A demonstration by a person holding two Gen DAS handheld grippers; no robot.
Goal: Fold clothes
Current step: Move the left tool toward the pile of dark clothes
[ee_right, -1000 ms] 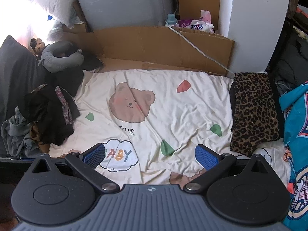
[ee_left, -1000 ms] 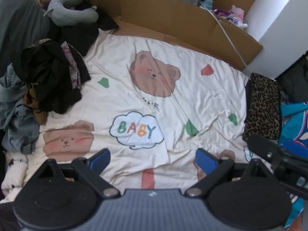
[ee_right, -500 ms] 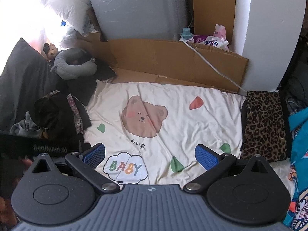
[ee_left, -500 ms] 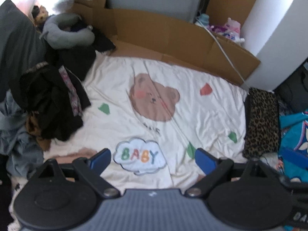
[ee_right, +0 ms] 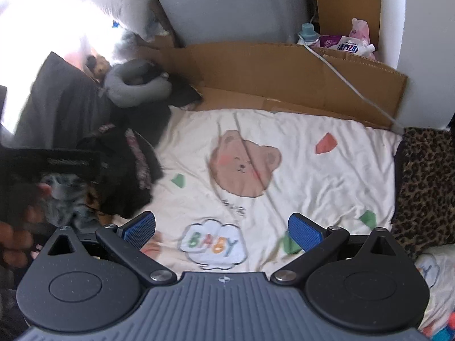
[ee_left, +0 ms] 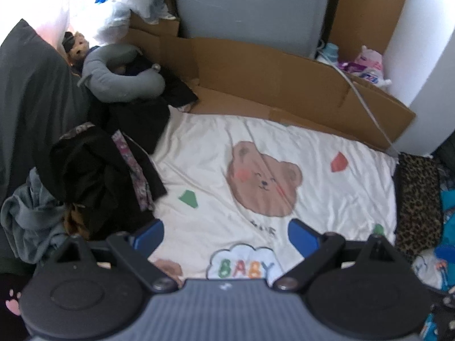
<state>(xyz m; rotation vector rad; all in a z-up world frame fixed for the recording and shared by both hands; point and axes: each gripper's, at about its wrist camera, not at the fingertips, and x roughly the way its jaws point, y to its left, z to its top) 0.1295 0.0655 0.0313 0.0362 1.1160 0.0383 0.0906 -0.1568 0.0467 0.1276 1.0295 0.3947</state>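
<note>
A heap of dark clothes (ee_left: 99, 176) (ee_right: 125, 170) lies at the left edge of a cream bear-print sheet (ee_left: 312, 199) (ee_right: 327, 184), with a grey garment (ee_left: 28, 221) below it. A folded leopard-print garment (ee_left: 418, 199) (ee_right: 423, 182) rests at the sheet's right edge. My left gripper (ee_left: 226, 237) hangs open above the sheet's near part, nothing between its blue pads. My right gripper (ee_right: 224, 227) is open too, over the "BABY" cloud print (ee_right: 213, 244). In the right wrist view the left gripper's body and a hand (ee_right: 17, 238) show blurred at the left.
A cardboard wall (ee_left: 284, 79) (ee_right: 284, 79) borders the sheet's far side, with a white cable (ee_right: 341, 79) over it. A grey neck pillow (ee_left: 119, 76) and a dark cushion (ee_left: 28, 99) sit at the far left. Blue fabric (ee_left: 446, 213) lies at the right.
Both grippers have pulled back and tilted up, so the sheet sits lower in each view and more of the back wall shows. Both stayed open and empty.
</note>
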